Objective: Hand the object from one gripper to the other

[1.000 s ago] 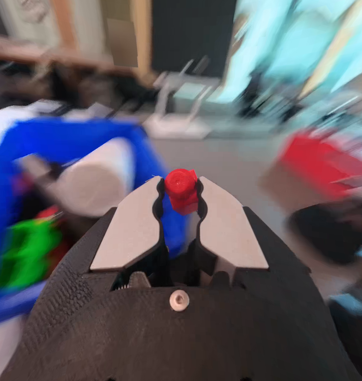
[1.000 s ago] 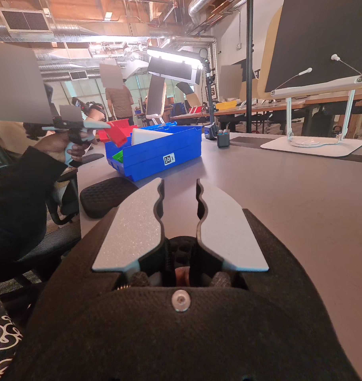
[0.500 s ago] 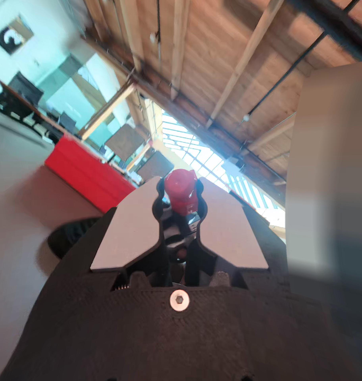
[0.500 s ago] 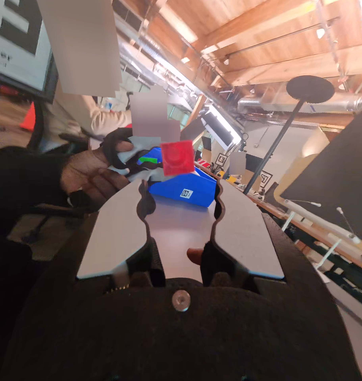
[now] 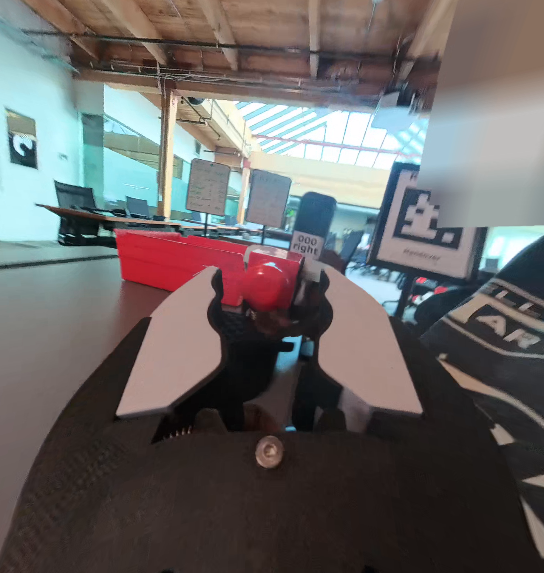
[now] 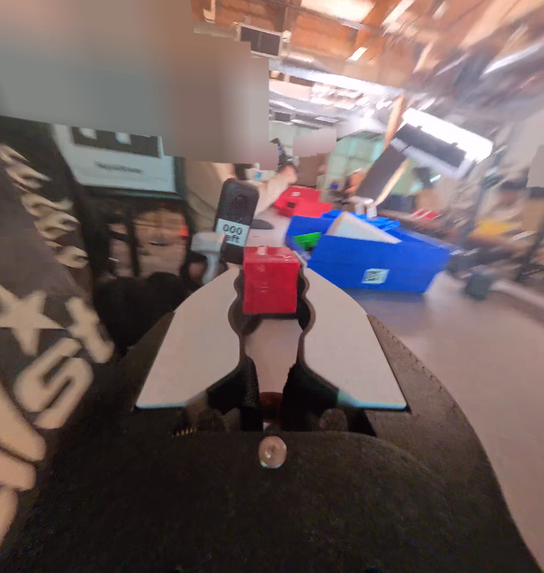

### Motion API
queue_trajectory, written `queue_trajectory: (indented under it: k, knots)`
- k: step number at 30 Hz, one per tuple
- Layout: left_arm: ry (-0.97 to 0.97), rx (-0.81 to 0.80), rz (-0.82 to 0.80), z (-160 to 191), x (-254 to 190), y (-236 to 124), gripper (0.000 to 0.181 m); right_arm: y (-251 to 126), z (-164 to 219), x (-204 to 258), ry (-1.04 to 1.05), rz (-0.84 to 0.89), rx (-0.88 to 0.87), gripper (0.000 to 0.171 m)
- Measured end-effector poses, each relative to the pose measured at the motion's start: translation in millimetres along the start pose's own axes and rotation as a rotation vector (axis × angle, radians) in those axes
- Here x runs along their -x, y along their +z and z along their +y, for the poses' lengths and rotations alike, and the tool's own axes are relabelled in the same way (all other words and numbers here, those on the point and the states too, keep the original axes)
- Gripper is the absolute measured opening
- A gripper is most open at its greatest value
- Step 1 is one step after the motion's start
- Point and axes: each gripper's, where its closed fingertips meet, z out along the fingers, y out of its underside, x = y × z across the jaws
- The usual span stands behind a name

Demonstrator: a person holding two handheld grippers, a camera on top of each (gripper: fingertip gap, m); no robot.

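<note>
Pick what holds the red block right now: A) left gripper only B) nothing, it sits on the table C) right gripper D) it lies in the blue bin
C: the right gripper has its fingers closed against the sides of the red block, while the left gripper stands open around it.

In the right wrist view the background is smeared by motion, so the contents of the blue bin (image 6: 373, 263) at the far side of the table (image 6: 450, 356) cannot be told apart well. In the left wrist view the red block (image 5: 266, 286) hides most of the right gripper (image 5: 308, 279) behind it, and the red bin (image 5: 171, 260) is cut by the finger (image 5: 177, 344) in front.
</note>
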Motion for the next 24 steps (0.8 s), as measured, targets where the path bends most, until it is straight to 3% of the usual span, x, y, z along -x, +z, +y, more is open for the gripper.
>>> queue_trajectory:
  k: [4, 8, 10, 14, 18, 21, 24]
  knots:
    - [0.043, 0.066, -0.007, 8.9, -4.1, 5.2, 0.057, -0.3, 7.2, 8.2, 0.315, -0.161, 0.012, 0.033]
    - [-0.046, 0.110, 0.017, 16.3, -5.2, 8.1, 0.049, -4.5, 1.5, 2.9, 0.336, -0.143, -0.037, 0.033]
    - [-0.067, 0.108, 0.027, 16.8, -6.4, 8.7, 0.036, -1.1, 6.3, 5.8, 0.317, -0.145, 0.003, 0.033]
    - [-0.177, 0.111, 0.036, 15.7, -6.4, 9.2, 0.035, 1.0, 8.2, 5.9, 0.296, -0.128, 0.023, 0.035]
    - [-0.496, 0.089, 0.093, 11.1, -4.2, 6.9, 0.035, -1.3, -4.2, 15.1, 0.008, -0.080, -0.018, 0.074]
    - [-0.605, 0.168, 0.156, 21.7, -10.3, 5.0, 0.034, -1.6, 5.3, 17.3, -0.441, 0.035, 0.109, 0.069]
    - [-0.638, 0.208, 0.199, 27.4, -18.2, 7.1, 0.034, 2.1, 18.8, 21.9, -0.624, 0.041, 0.224, 0.059]
